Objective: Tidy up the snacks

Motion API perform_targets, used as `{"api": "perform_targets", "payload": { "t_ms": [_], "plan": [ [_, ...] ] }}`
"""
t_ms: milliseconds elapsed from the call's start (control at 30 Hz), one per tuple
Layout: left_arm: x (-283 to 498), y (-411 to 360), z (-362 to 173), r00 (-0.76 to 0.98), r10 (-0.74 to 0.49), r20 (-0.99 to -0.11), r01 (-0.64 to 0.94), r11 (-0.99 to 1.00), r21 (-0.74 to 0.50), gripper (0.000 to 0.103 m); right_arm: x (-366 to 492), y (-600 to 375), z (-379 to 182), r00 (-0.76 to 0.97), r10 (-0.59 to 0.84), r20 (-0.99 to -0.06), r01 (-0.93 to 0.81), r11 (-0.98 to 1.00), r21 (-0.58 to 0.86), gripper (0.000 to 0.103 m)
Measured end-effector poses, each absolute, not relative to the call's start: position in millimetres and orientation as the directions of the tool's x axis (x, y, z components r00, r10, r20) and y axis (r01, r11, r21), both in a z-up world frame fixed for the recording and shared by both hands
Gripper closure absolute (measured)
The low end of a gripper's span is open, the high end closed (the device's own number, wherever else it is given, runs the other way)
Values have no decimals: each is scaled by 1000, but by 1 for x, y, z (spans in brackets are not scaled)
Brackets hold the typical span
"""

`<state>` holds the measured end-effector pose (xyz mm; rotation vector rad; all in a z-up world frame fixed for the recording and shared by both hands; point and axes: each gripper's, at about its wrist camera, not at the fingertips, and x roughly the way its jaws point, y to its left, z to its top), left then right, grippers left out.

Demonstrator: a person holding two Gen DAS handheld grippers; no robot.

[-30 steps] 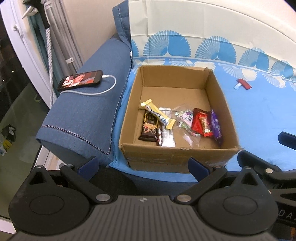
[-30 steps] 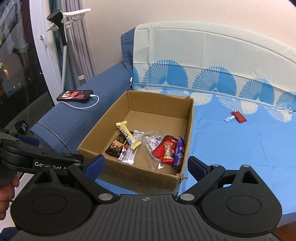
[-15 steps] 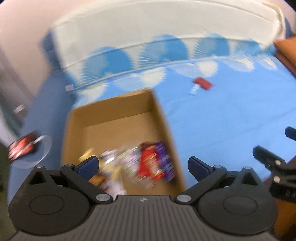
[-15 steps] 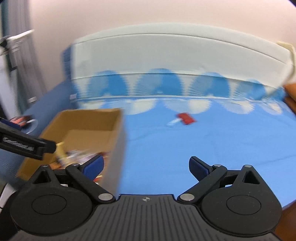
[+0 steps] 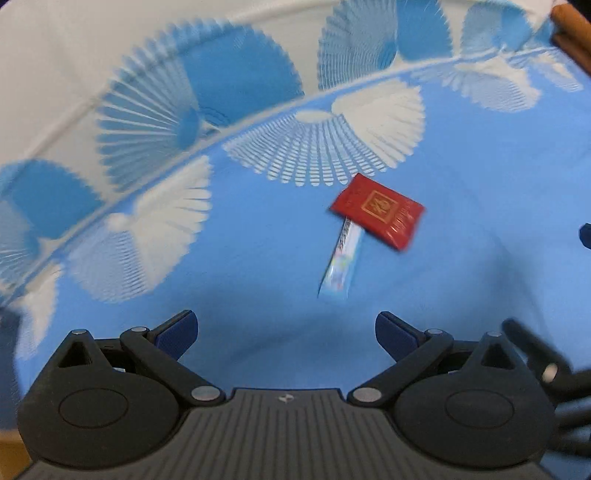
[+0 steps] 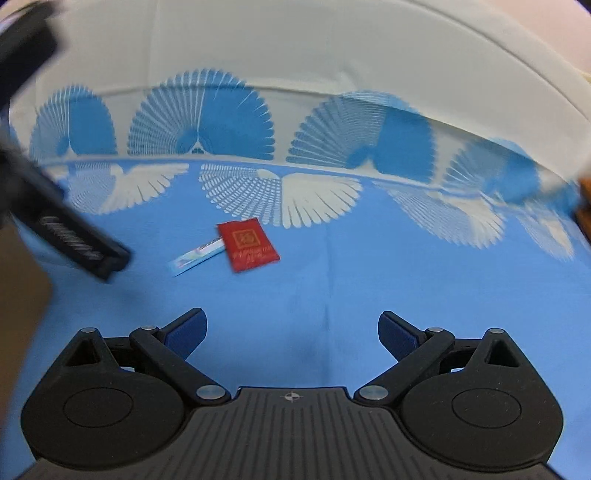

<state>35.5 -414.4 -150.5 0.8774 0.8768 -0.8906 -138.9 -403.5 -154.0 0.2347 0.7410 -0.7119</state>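
A red snack packet (image 5: 378, 210) (image 6: 247, 244) lies flat on the blue bed cover, its edge over one end of a thin pale-blue stick sachet (image 5: 341, 264) (image 6: 197, 256). My left gripper (image 5: 286, 330) is open and empty, a short way in front of the sachet. My right gripper (image 6: 291, 332) is also open and empty, farther back and to the right of both snacks. In the right wrist view the left gripper shows as a blurred black shape (image 6: 74, 240) at the left, close to the sachet. The cardboard box is only a brown sliver (image 6: 22, 288) at the left edge.
The blue cover with white fan patterns (image 6: 369, 280) spreads in all directions around the snacks. A white and blue patterned headboard cover (image 6: 295, 74) rises behind. Something brown-orange (image 5: 572, 33) sits at the far right corner.
Both grippers have swung right, away from the cardboard box, and moved in toward the red packet and the sachet, which look much larger now. The jaws stayed open.
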Motion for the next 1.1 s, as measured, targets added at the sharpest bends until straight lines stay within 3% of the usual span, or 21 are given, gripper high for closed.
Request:
{"api": "perform_targets", "payload": {
  "t_ms": [167, 367, 600, 667, 733, 800, 900, 1100],
  "plan": [
    [72, -465, -206, 321, -217, -922, 909, 344, 235, 4, -86, -446, -200, 547, -425, -721, 597, 802, -20, 4],
    [112, -473, -206, 315, -268, -910, 912, 349, 213, 2, -50, -477, -228, 594, -407, -694, 571, 821, 8, 0],
    [97, -484, -200, 268, -365, -891, 963, 77, 258, 8, -43, -492, -230, 635, -383, -671, 519, 855, 3, 3],
    [87, -488, -202, 229, -364, -903, 968, -9, 249, 32, -47, -488, -228, 661, -369, -653, 485, 874, -2, 16],
    [82, -490, -199, 164, -359, -919, 981, -40, 191, 84, -50, -482, -222, 680, -356, -641, 452, 892, -16, 53],
    [77, -488, -197, 161, -357, -920, 983, -22, 180, 94, -51, -479, -218, 665, -362, -653, 468, 884, -13, 56],
    [77, -472, -194, 138, -350, -926, 990, 41, 133, 103, -61, -467, -214, 623, -402, -671, 543, 840, 0, 57],
    [60, -401, -155, 67, -370, -926, 984, 181, -1, 103, -131, -412, -194, 579, -438, -687, 693, 709, 132, 57]
  ]
}}
